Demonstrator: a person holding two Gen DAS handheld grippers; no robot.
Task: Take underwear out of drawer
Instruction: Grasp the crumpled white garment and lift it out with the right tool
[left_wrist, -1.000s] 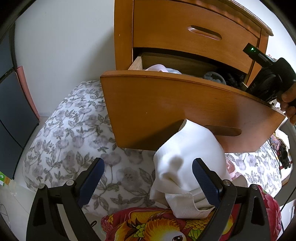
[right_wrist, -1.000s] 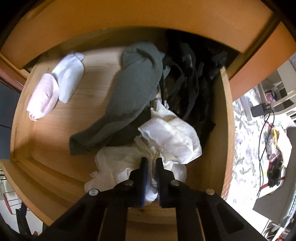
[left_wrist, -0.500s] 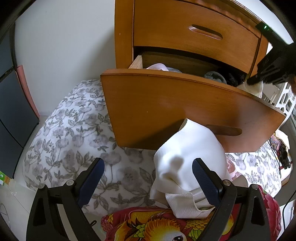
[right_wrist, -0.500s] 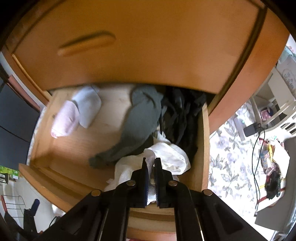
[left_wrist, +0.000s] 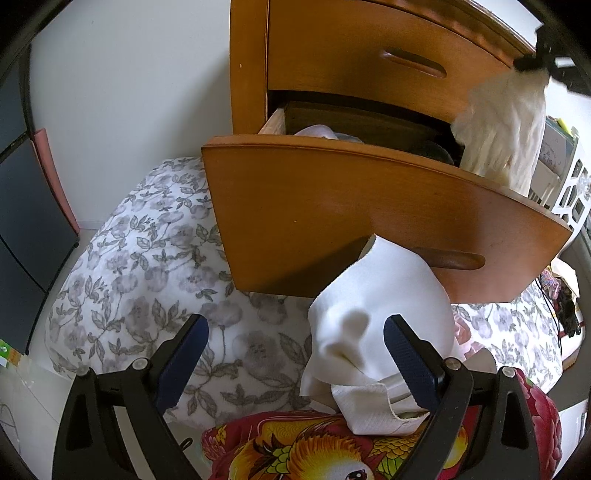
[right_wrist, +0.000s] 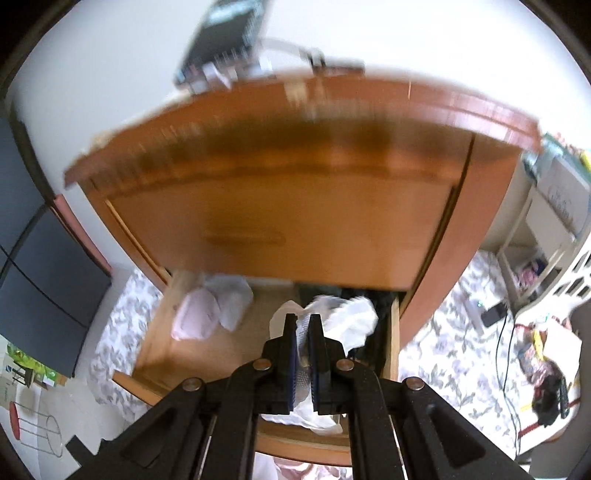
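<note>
The wooden drawer (left_wrist: 369, 214) stands pulled open. High above its right end my right gripper (left_wrist: 532, 64) is shut on a white mesh underwear (left_wrist: 506, 129), which hangs clear of most of the drawer. In the right wrist view the right gripper (right_wrist: 303, 321) pinches that white underwear (right_wrist: 351, 317) between its pads, blurred. Below lie a pink folded piece (right_wrist: 195, 317), a white one (right_wrist: 232, 302) and dark garments (right_wrist: 382, 306) in the drawer (right_wrist: 155, 332). My left gripper (left_wrist: 295, 354) is open, low in front of the drawer. Another white garment (left_wrist: 369, 314) lies by its right finger, untouched.
Floral bedding (left_wrist: 147, 258) lies under the drawer and a red patterned blanket (left_wrist: 314, 450) lies nearest me. The upper drawer (left_wrist: 369, 55) is shut. A dark cabinet (left_wrist: 22, 221) stands left. A white shelf (right_wrist: 546, 240) and floor cables (right_wrist: 509, 350) are to the right.
My right gripper has risen out of the drawer, lifting the white underwear with it, and now sees the dresser top. The left gripper and the white garment beside it have not moved.
</note>
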